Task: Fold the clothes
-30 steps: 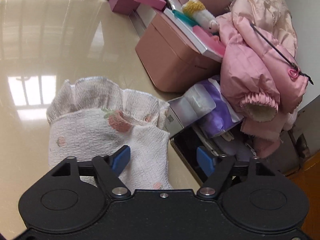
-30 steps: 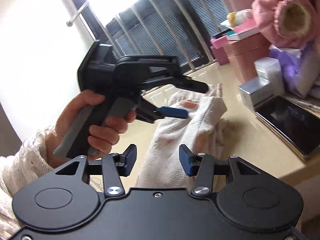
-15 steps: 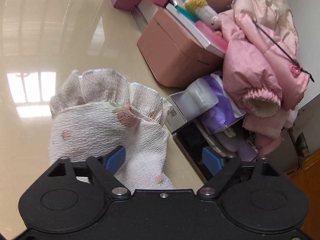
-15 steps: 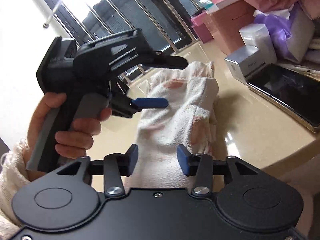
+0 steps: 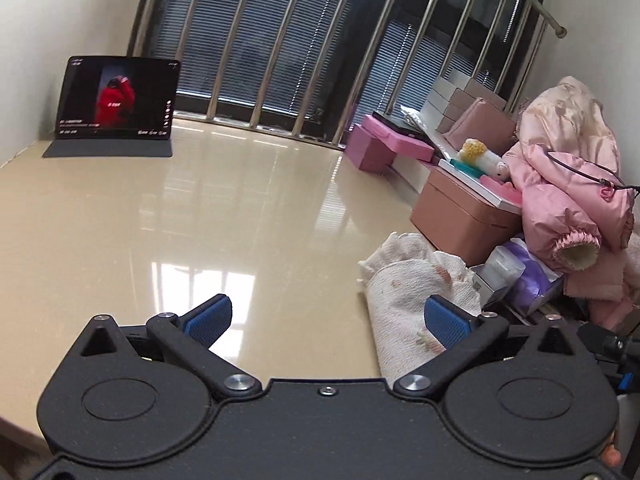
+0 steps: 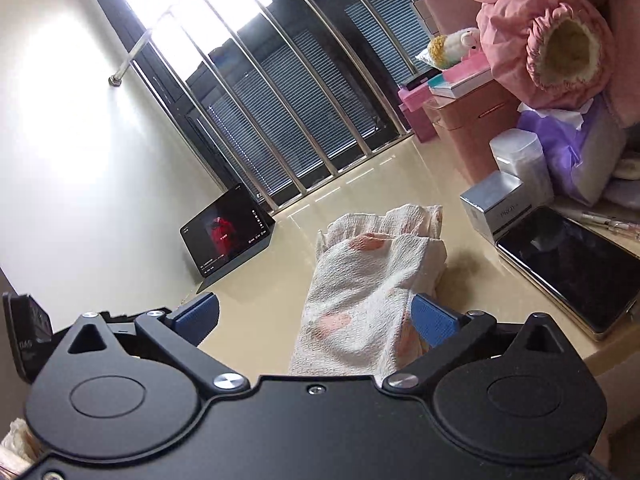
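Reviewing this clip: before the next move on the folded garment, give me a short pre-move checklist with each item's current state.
1. Left gripper open and holding nothing: ok.
2. Right gripper open, not clamped on cloth: ok.
3. White strawberry-print garment lying folded in a compact bundle on the glossy beige table: ok.
4. Bundle lies between the right gripper's fingers, off-centre toward one: ok.
5. Garment clear of the black tablet lying flat and the silver box: ok, but close.
6. Fold edges aligned underneath: cannot tell.

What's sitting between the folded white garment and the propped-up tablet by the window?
Nothing: in the left wrist view, only bare glossy countertop lies between the folded garment and the tablet. The right wrist view agrees.
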A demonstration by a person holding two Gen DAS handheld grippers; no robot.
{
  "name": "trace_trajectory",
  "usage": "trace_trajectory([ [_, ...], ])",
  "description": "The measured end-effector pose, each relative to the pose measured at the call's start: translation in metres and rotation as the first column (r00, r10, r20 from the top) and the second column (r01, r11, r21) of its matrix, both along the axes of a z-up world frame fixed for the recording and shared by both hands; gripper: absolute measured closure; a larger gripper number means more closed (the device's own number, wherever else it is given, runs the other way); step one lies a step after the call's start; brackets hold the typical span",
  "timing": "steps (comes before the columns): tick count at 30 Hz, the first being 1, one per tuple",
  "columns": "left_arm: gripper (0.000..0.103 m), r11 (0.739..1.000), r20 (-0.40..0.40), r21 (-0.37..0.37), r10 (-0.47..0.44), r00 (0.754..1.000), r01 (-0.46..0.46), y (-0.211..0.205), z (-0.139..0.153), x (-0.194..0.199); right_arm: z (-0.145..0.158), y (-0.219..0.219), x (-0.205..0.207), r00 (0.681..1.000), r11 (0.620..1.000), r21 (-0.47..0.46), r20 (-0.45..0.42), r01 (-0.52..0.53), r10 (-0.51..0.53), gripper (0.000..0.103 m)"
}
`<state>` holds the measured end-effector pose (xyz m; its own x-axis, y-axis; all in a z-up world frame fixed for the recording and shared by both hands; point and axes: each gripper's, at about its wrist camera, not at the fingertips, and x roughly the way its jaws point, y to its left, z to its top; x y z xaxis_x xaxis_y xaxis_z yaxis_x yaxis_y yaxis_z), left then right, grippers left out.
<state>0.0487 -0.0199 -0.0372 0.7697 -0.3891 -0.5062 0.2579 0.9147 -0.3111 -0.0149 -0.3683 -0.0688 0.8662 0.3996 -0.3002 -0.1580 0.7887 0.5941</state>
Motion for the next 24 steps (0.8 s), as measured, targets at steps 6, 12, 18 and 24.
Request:
trace_trajectory([
  [6,0.0,0.999,-0.045,-0.02,-0.03,0.999,0.029,-0.006,-0.01,0.0,-0.006,0.004,0.006,0.998,1.0,-0.011,-0.058,0.014,-0.014,0.0],
  [12,0.0,0.995,-0.082,0.003,-0.094,0.992,0.095,-0.031,-0.017,0.02,-0.015,-0.005,0.014,0.987,0.994,-0.056,-0.129,0.093,-0.099,0.0],
  [18,0.0,0.988,-0.142,0.011,-0.149,0.979,0.152,-0.072,-0.03,0.065,-0.025,0.0,0.04,0.981,0.993,-0.095,-0.177,0.069,-0.085,0.0],
  [24,0.0,0.985,-0.209,-0.002,-0.171,0.963,0.175,-0.103,-0.056,0.107,-0.05,0.008,0.065,0.963,0.989,-0.143,-0.262,0.022,-0.059,0.0],
])
